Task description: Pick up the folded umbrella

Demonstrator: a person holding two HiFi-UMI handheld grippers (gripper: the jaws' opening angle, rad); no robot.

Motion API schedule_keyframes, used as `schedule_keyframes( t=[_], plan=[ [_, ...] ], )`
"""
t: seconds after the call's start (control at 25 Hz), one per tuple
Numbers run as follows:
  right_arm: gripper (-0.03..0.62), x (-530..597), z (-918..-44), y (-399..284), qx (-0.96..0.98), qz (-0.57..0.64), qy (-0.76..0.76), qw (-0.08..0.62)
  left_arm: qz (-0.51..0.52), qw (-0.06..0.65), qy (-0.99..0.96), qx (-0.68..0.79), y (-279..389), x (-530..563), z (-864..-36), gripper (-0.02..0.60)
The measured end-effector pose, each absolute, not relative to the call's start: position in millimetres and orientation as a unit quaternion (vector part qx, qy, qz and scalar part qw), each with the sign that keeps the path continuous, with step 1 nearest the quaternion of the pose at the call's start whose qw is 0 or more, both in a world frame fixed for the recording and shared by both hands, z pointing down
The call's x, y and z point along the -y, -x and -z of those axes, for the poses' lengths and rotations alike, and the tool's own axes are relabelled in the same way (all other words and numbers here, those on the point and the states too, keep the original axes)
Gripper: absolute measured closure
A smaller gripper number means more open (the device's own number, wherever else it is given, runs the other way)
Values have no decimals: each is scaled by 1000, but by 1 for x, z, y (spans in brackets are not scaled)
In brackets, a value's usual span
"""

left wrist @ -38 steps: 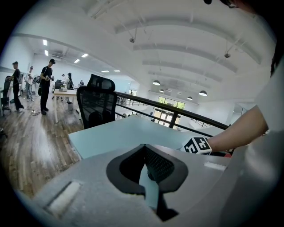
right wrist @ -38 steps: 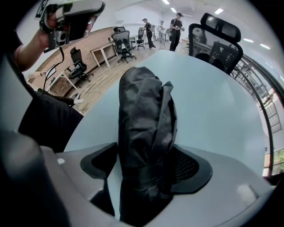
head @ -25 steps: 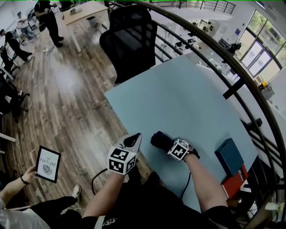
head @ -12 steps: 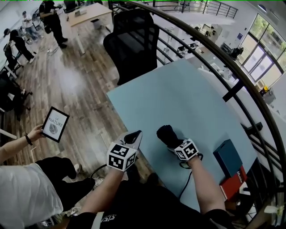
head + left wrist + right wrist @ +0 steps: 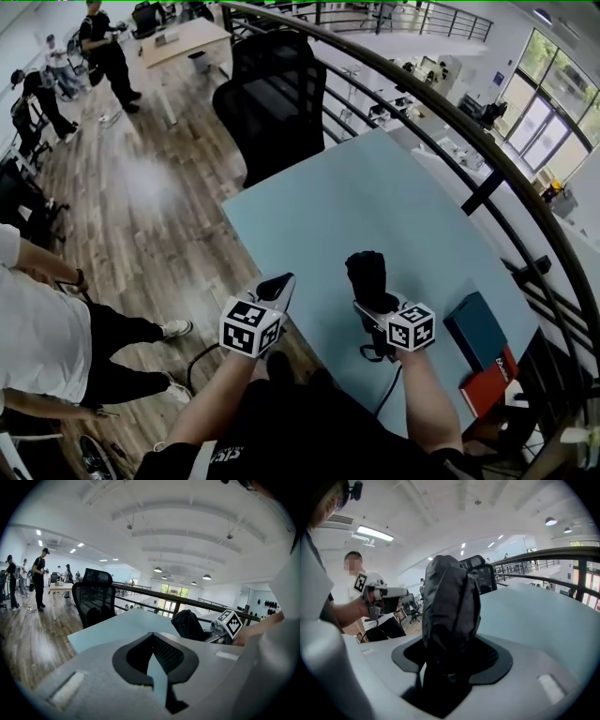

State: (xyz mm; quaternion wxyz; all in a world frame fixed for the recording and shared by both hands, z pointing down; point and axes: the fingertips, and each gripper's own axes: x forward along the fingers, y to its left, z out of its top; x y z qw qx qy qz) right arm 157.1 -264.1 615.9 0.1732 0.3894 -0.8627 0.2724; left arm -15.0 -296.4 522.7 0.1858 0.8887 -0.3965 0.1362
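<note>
Right gripper (image 5: 375, 309) is clamped on the folded umbrella (image 5: 367, 275). In the right gripper view the black bundle (image 5: 451, 602) sits squarely between the jaws, with the pads pressing its lower end. The umbrella sticks out past the jaws and tilts up and away from the person, over the near part of the light blue table (image 5: 319, 206). Its fabric is bunched, and I can't tell whether it is strapped.

Left gripper (image 5: 278, 290) is closed and empty. In its own view (image 5: 153, 660) the tips meet, with only a thin sliver of table showing behind them. It hangs at the table's near left edge, beside the right one and not touching the umbrella.

Also on the table, at the right edge, are a dark blue box (image 5: 478, 324) and a red book (image 5: 488, 381) (well apart from both grippers). A black office chair (image 5: 272, 94) stands at the far side.
</note>
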Motion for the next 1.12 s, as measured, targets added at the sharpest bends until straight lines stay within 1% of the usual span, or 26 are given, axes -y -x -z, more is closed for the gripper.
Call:
schedule_keyframes(
  t=[0.48, 0.88, 1.12],
  plan=[
    [339, 253, -505, -157, 885, -213, -412, 38, -110, 167, -890, 410, 25, 309, -496, 574],
    [338, 249, -413, -167, 884, -152, -441, -43, -85, 138, -896, 415, 34, 316, -464, 575],
    [337, 244, -378, -178, 880, -103, -460, -64, -69, 111, -898, 421, 39, 321, -441, 574]
  ],
)
